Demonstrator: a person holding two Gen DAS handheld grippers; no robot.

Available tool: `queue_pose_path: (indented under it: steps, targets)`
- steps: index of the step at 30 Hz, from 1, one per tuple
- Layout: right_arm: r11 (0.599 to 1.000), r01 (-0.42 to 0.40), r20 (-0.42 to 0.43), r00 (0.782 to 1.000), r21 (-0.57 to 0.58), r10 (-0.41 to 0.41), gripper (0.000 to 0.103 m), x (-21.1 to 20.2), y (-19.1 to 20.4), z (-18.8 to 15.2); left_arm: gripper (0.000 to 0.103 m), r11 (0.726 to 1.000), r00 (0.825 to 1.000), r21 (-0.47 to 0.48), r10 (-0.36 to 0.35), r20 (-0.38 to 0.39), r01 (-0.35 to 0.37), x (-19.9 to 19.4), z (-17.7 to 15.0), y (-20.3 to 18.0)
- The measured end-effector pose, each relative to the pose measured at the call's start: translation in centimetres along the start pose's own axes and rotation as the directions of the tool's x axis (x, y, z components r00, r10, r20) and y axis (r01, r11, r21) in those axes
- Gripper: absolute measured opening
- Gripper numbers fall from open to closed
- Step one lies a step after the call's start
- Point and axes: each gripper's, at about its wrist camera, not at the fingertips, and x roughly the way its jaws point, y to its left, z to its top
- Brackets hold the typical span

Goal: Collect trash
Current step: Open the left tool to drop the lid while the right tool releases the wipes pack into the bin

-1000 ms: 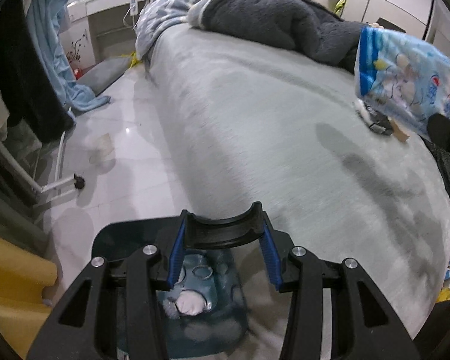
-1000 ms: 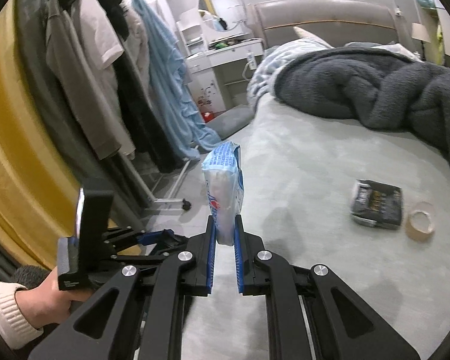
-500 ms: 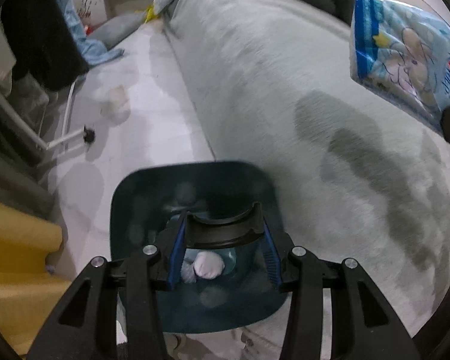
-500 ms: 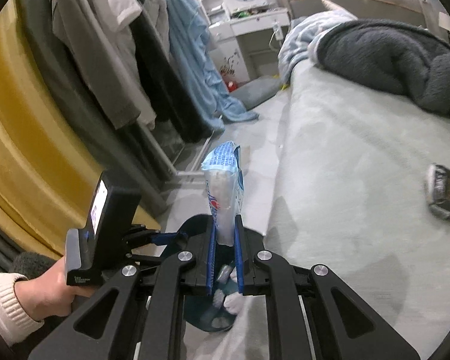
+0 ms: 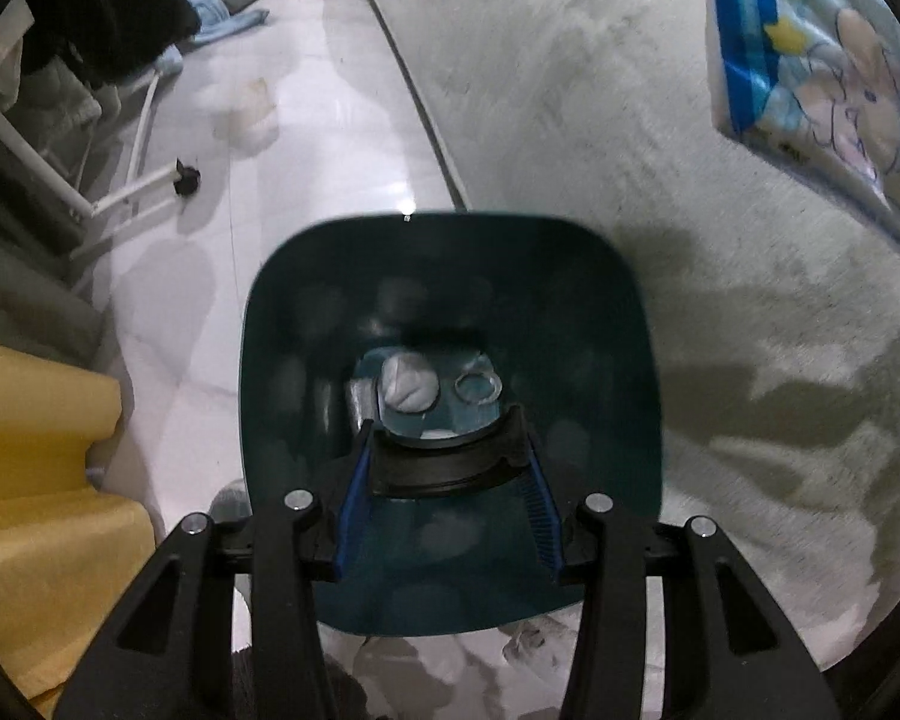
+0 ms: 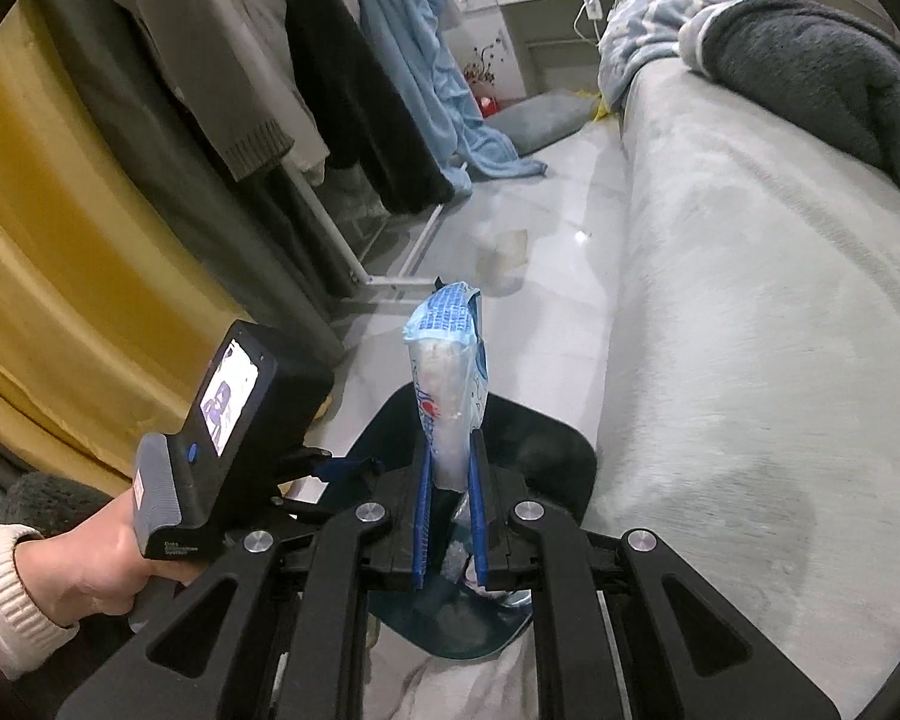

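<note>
A dark teal trash bin [image 5: 450,276] stands on the floor beside the bed, with white crumpled trash [image 5: 408,387] at its bottom. My left gripper [image 5: 447,474] is shut on a black curved piece [image 5: 444,468], held over the bin mouth. My right gripper [image 6: 450,480] is shut on a blue-and-white snack bag [image 6: 450,372], upright above the bin [image 6: 546,444]. The same bag shows at the upper right of the left wrist view [image 5: 822,72]. The left gripper's body and the hand holding it [image 6: 222,420] appear left of the bag.
The grey bed [image 6: 750,300] runs along the right, with a dark blanket [image 6: 822,66] at its far end. A clothes rack with hanging garments [image 6: 306,90] and a yellow curtain [image 6: 60,276] line the left. The white tiled floor [image 5: 282,120] lies between.
Both grippers have moved away from the bed toward the bin. The bin now fills the left wrist view and the bag hangs above its mouth.
</note>
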Motion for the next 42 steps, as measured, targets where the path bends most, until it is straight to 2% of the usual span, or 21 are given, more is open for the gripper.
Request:
queue_pose_path:
  steps: [4,7,14,20,23,28,32,42]
  targets:
    - [1.0,0.007,-0.03,1.0,-0.002,-0.007,0.011,1.2,0.3,0.2,0.052,1.0,0.999,-0.012,-0.011,-0.043,0.01,0.6,-0.5,0.9]
    - [1.0,0.013,-0.053,0.999,-0.004,-0.014,0.011,2.3,0.6,0.4,0.063,1.0,0.999,-0.014,-0.016,-0.049,0.015,0.4,-0.7,1.3]
    - [0.999,0.031,-0.107,0.994,-0.009,-0.032,0.011,4.9,1.5,0.6,0.072,0.999,0.999,-0.027,-0.035,-0.003,0.035,-1.3,-0.7,2.6]
    - [0.999,0.049,-0.176,0.983,-0.006,-0.049,0.011,7.8,1.9,0.4,0.077,0.999,0.997,-0.036,-0.027,0.069,0.03,-3.3,-0.4,3.8]
    - [0.998,0.057,-0.217,0.974,-0.006,-0.057,0.011,9.3,2.0,0.1,0.078,0.997,0.992,-0.056,-0.042,0.115,0.049,-4.4,-0.2,4.6]
    - [0.997,0.071,-0.279,0.958,-0.007,-0.07,0.011,11.8,2.2,-0.4,0.081,0.996,0.978,-0.07,-0.047,0.204,0.062,-6.5,0.0,5.5]
    - [0.997,0.082,-0.319,0.944,-0.014,-0.082,0.011,13.3,2.3,-0.8,0.081,0.994,0.96,-0.078,-0.053,0.276,0.077,-8.1,0.2,6.0]
    - [0.992,0.116,-0.402,0.907,-0.044,-0.124,0.013,16.4,2.3,-2.0,0.082,0.991,0.895,-0.06,-0.078,0.438,0.116,-11.9,0.2,6.8]
